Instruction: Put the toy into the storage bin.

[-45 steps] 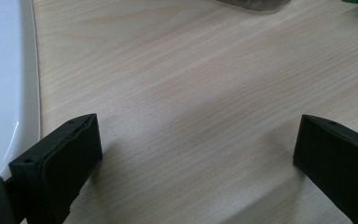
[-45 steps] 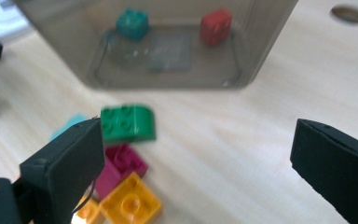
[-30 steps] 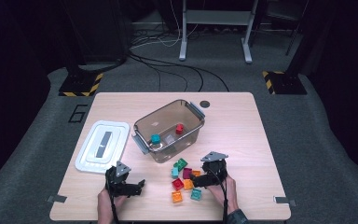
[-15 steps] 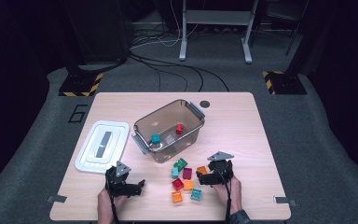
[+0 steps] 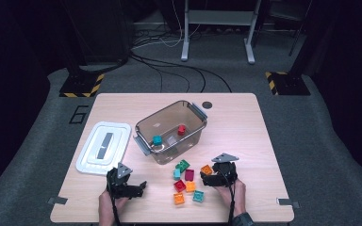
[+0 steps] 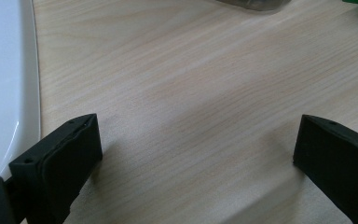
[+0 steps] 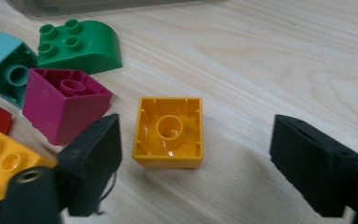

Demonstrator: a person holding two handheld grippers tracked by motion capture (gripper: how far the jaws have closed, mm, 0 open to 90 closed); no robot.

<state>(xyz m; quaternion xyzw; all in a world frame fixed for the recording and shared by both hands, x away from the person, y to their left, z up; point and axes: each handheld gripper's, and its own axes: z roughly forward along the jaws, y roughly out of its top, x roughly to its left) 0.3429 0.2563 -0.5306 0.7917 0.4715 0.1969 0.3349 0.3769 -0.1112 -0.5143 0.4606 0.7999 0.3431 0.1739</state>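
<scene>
Right gripper [image 7: 196, 154] low over the table [image 5: 245, 127], lower right of the high view. We see its jaws apart and just been closing, the orange brick [image 7: 169, 131] lying hollow side up between them, neither pad touching it. In that gripper's view a magenta brick [image 7: 63, 102] sits just left of it, a green brick [image 7: 81, 45] above that at upper left. Left gripper [image 6: 196, 154], lower left of the high view, jaws wide over bare wood, the white lid [image 6: 2, 84] at its left edge. We note the tub [image 5: 172, 131] at centre.
</scene>
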